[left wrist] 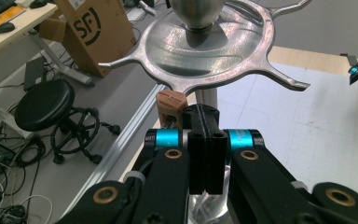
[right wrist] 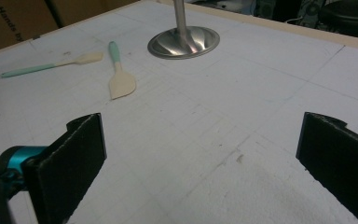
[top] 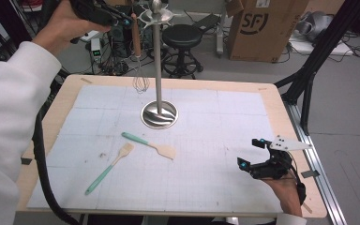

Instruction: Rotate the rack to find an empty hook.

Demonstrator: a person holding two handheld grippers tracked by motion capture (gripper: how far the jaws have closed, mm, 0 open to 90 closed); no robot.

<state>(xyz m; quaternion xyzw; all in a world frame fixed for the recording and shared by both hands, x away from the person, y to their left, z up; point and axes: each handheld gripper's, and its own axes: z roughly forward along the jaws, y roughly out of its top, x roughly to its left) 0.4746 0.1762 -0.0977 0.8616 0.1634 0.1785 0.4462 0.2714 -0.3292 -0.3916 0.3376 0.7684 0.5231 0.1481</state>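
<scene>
From the left gripper view I can't see where the closed jaws of my left hand-held gripper (left wrist: 205,122) meet the whisk (top: 138,65); its wooden handle end (left wrist: 171,103) peeks out just below the stand (top: 159,70), whose top crown the frame edge crops.

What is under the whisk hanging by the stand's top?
Below the whisk lies the table's far edge and white mat. Its handle top is partly hidden by the left gripper.

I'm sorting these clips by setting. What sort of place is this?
Probably a lab or workshop, not a kitchen: a cardboard box and loose cables lie on the floor by a stool, with black frame legs beside the table.
</scene>
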